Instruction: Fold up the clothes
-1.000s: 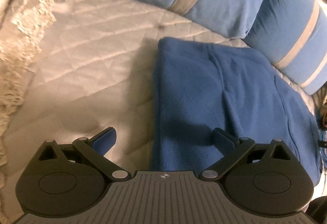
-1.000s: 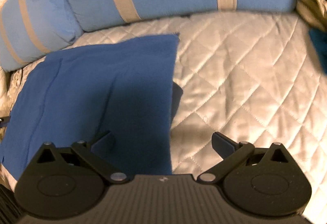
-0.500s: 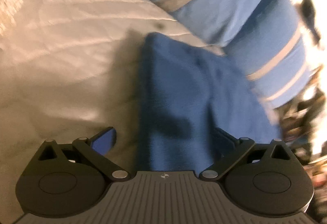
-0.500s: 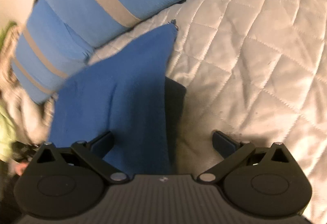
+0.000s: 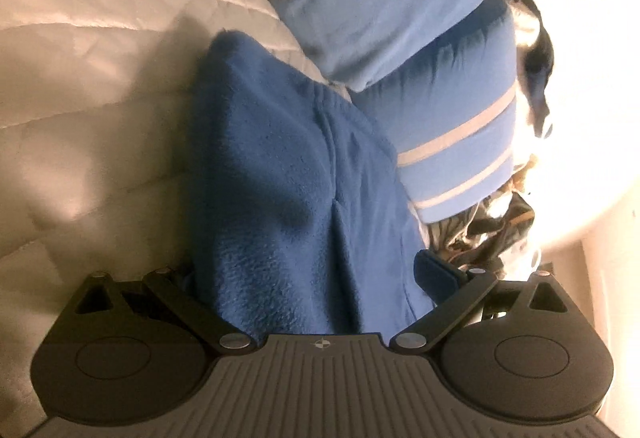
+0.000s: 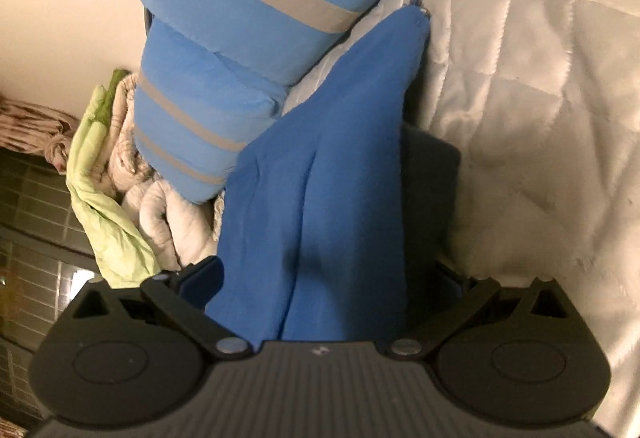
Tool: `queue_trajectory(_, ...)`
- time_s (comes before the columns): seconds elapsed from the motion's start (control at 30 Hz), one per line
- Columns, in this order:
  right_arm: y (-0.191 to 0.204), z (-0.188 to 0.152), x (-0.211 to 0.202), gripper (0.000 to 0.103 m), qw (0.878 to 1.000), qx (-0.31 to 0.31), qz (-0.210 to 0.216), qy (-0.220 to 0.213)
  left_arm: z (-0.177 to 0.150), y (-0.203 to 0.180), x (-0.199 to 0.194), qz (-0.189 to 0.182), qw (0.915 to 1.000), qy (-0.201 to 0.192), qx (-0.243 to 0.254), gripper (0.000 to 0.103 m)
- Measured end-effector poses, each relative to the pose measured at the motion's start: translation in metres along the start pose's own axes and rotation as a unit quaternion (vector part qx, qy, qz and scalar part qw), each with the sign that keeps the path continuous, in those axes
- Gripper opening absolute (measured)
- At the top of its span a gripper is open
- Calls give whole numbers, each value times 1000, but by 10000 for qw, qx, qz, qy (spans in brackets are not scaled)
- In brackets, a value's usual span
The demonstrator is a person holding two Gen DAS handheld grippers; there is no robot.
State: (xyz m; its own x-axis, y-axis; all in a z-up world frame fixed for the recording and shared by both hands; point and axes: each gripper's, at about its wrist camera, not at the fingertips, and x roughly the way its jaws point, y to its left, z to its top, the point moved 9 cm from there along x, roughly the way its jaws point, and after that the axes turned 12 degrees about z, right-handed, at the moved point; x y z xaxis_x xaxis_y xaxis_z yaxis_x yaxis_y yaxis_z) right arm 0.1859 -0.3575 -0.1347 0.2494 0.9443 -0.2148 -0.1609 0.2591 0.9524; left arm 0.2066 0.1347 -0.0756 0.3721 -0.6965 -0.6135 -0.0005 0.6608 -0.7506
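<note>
The blue fleece (image 5: 280,190) lies on the quilt (image 5: 80,70), folded once at least, its far end up against the striped pillows (image 5: 400,18). Both grippers straddle its near end with fingers spread wide and nothing clamped: the left gripper (image 5: 308,274) has the cloth's left fold edge and much of its width between its fingers, the right gripper (image 6: 328,278) likewise, with a darker under-layer (image 6: 432,190) peeking out along the cloth's right edge. The step in hand looks like taking hold of the near end for another fold toward the pillows. To do it well, each gripper should catch every layer — the right one especially, since that under-layer sits offset and could be left behind. Bite close to the corners, not mid-width, so the edge lifts straight. Fleece is thick and grippy; it will hold in a firm pinch but drags on the quilt — so lift clear before carrying it over, and keep both sides level. Off the bed's edge sits a heap of laundry (image 6: 116,190); keep the cloth clear of it.
</note>
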Motion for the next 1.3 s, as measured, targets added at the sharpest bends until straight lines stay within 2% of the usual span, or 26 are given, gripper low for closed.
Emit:
queue_trajectory(0.07, 2, 2, 3, 100, 10000, -57, 25, 54, 0, 4, 3, 299, 9994, 27, -142, 78)
queue_trajectory(0.1, 2, 1, 2, 98, 10000, -66, -37, 43, -1, 7, 3, 473, 9986, 30, -253, 51)
queue_trajectory(0.13, 2, -1, 1, 91, 9999, -75, -102, 31, -2, 7, 3, 503, 9983, 4, -284, 44)
queue_trajectory(0.17, 3, -2, 0, 75, 9998, -84, -167, 20, -4, 6, 2, 532, 9981, -23, -315, 40)
queue_trajectory(0.23, 1, -6, -1, 54, 9991, -13, -417, -46, -6, 5, 1, 589, 9976, -78, -368, 29)
queue_trajectory(0.3, 3, -10, -3, 44, 9977, -45, -674, -92, -7, -2, -5, 669, 9973, -169, -236, 24)
queue_trajectory(0.37, 16, -14, 0, 35, 9941, -287, -1042, -106, -9, -15, -12, 862, 9960, -237, -4, 22)
queue_trajectory(0.43, 39, -16, 2, 30, 9871, -697, -1435, -101, -8, -30, -22, 1006, 9942, -307, 219, 21)
queue_trajectory(0.57, 92, -17, 2, 27, 9786, -1242, -1625, -236, -8, -60, -45, 1219, 9889, -495, 691, 19)
queue_trajectory(0.7, 136, -17, 7, 26, 9741, -1576, -1558, -446, 0, -80, -72, 1536, 9805, -818, 915, 18)
queue_trajectory(0.87, 166, -13, 34, 25, 9749, -1682, -1298, -661, 23, -80, -126, 1811, 9701, -1316, 935, 18)
queue_trajectory(1.13, 211, -8, 125, 25, 9808, -1798, -631, -413, 71, -76, -227, 2552, 9433, -1903, 939, 18)
queue_trajectory(1.2, 222, -9, 154, 24, 9817, -1818, -479, -302, 83, -69, -247, 2761, 9377, -1907, 902, 18)
queue_trajectory(1.23, 226, -10, 167, 24, 9817, -1836, -432, -254, 88, -60, -253, 2880, 9369, -1802, 825, 21)
queue_trajectory(1.27, 228, -11, 181, 26, 9812, -1871, -438, -200, 92, -47, -255, 3113, 9319, -1708, 734, 26)
queue_trajectory(1.3, 224, -13, 195, 32, 9794, -1909, -634, -156, 96, -33, -258, 3386, 9245, -1629, 646, 36)
